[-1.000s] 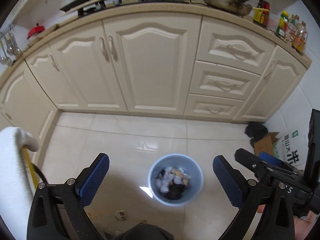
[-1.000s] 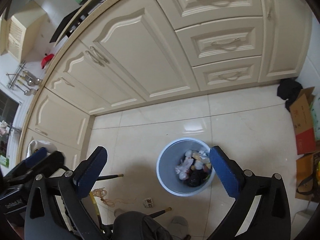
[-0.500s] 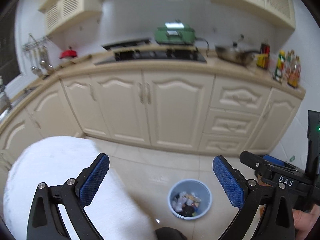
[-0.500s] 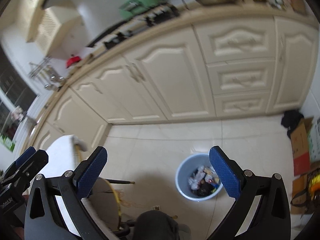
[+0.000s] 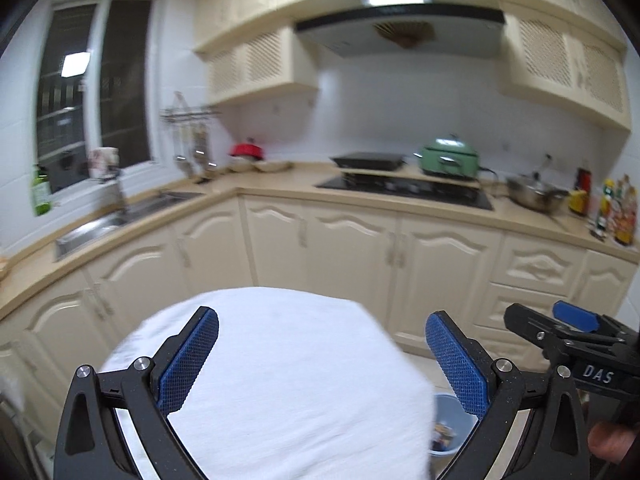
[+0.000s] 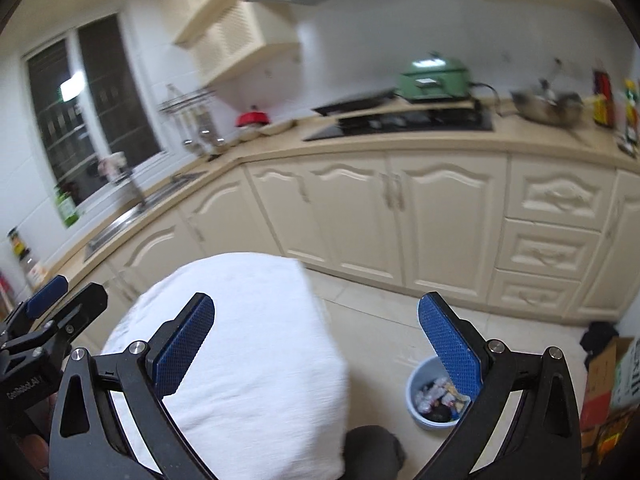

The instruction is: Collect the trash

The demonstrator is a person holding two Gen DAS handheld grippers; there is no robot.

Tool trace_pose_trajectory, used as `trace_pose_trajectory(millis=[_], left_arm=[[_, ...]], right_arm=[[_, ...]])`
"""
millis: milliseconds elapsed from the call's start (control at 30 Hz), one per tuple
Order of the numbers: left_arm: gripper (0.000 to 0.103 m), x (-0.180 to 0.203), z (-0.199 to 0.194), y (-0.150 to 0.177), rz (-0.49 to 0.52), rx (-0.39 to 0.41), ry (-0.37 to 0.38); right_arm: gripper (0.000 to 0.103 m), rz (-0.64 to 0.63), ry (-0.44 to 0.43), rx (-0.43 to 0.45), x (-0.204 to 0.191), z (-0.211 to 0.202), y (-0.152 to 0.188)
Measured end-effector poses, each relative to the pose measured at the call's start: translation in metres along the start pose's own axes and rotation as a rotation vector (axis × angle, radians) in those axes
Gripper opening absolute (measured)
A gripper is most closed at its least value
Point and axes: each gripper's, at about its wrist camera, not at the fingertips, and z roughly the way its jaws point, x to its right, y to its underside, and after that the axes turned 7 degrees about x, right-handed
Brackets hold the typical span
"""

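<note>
A light blue trash bin [image 6: 434, 394] holding several crumpled wrappers stands on the tiled floor; in the left wrist view only a sliver of the bin [image 5: 452, 428] shows past a white cloth-covered surface [image 5: 280, 380]. My left gripper [image 5: 322, 358] is open and empty above that white surface. My right gripper [image 6: 316, 350] is also open and empty, with the white surface [image 6: 248, 344] under its left finger and the bin beside its right finger. Each gripper shows at the edge of the other's view.
Cream cabinets [image 5: 360, 256] run under a beige counter with a hob [image 5: 404, 190], a green cooker [image 5: 448, 158], a pan [image 5: 536, 196], bottles [image 5: 616, 212] and a sink [image 5: 108, 220]. Cardboard boxes [image 6: 608, 384] and a dark bundle [image 6: 600, 336] lie at the right wall.
Both grippers have tilted up from looking down at the floor and bin to looking across at the counter and wall. The white surface now fills the lower middle. Both stay open.
</note>
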Motion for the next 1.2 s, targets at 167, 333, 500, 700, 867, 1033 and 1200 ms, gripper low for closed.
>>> trace_pose_trajectory(millis=[167, 333, 500, 700, 867, 1033, 1200], left_arm=[[0.102, -0.025, -0.074, 0.025, -0.039, 0.034, -0.101], [0.102, -0.026, -0.132, 0.049, -0.058, 0.065, -0.18], [0.102, -0.018, -0.183, 0.069, -0.081, 0.079, -0.223], [0.102, -0.002, -0.218, 0.081, -0.069, 0.076, -0.235], [0.102, -0.003, -0.244, 0.084, -0.085, 0.09, -0.235], [0.102, -0.008, -0.262, 0.089, -0.108, 0.085, -0.244], [0.102, -0.013, -0.264, 0.09, -0.105, 0.097, -0.262]], right_arm=[[0.103, -0.096, -0.068, 0.013, -0.061, -0.016, 0.011], [0.103, -0.155, -0.109, 0.041, -0.099, -0.035, 0.025], [0.103, -0.202, -0.133, 0.06, -0.123, -0.054, 0.04], [0.103, -0.231, -0.148, 0.075, -0.135, -0.076, 0.059], [0.103, -0.233, -0.151, 0.095, -0.139, -0.087, 0.066], [0.103, -0.25, -0.166, 0.11, -0.146, -0.095, 0.07], [0.103, -0.256, -0.182, 0.131, -0.15, -0.102, 0.071]])
